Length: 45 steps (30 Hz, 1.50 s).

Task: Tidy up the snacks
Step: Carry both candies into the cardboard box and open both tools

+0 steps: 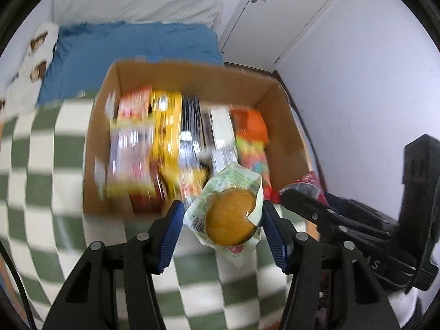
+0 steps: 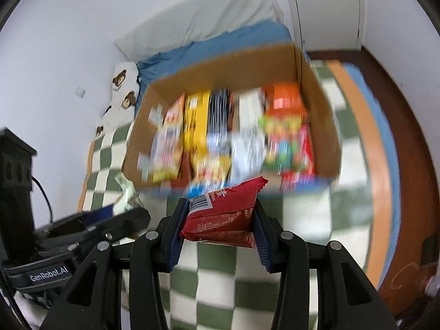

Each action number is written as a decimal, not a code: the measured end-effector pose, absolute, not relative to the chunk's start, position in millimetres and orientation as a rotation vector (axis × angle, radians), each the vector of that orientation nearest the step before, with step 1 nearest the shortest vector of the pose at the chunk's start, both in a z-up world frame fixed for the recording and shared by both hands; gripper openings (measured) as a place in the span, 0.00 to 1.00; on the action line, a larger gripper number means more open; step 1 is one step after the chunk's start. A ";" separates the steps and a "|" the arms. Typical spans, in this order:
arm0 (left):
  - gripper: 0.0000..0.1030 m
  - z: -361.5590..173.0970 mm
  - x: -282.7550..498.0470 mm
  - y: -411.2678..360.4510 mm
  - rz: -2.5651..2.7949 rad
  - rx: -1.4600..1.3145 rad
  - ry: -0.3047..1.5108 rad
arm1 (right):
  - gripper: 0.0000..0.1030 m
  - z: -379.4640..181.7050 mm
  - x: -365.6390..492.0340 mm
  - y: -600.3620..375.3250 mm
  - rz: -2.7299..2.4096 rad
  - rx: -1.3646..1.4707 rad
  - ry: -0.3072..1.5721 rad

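Left wrist view is showing the cardboard box (image 1: pixel 192 82) nearly filling with snack rows, while the left tool (image 1: pixel 221 220) is pinching a wrapped bun (image 1: pixel 229 217) and the right tool (image 2: pixel 218 217) is clamping a red packet (image 2: pixel 222 214), both not yet boxed.

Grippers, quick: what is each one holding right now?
Left gripper: shut on the wrapped round cake.
Right gripper: shut on the red snack packet.

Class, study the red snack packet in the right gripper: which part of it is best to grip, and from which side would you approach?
Grip the red snack packet across its puffed middle, pads on its two long side edges, coming from above as the right gripper does. The sealed crimped end is thin and floppy, so it would probably slip; the plump body gives the pads something to press.
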<state>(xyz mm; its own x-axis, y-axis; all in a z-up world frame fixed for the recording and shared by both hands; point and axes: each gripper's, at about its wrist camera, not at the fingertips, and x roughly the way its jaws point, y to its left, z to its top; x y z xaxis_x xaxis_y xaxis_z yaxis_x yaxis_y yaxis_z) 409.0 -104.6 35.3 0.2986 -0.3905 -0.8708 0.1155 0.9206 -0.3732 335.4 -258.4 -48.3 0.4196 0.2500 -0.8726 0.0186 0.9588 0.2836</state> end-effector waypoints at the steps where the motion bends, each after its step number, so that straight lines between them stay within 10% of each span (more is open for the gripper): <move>1: 0.53 29.9 424.8 -105.0 -0.333 -0.247 1.234 | 0.45 -44.6 353.3 -261.0 0.139 0.252 1.130; 16: 0.60 -61.6 579.6 -86.0 -0.184 -0.192 1.439 | 0.48 -111.3 536.5 -280.1 0.073 0.193 1.320; 21: 0.90 -71.6 577.5 -83.6 -0.144 -0.120 1.457 | 0.80 -131.5 546.9 -290.3 0.040 0.175 1.388; 45: 0.91 -30.1 496.1 -62.2 -0.090 -0.068 1.289 | 0.92 -109.4 478.7 -296.9 -0.023 0.120 1.315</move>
<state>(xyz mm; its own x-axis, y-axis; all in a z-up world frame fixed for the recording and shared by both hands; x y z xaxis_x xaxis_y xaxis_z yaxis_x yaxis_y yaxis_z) 496.1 -62.2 -30.1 0.2749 -0.1055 -0.9557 0.0289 0.9944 -0.1014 478.7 -296.9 -109.4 0.2538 0.0507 -0.9659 0.0849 0.9936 0.0744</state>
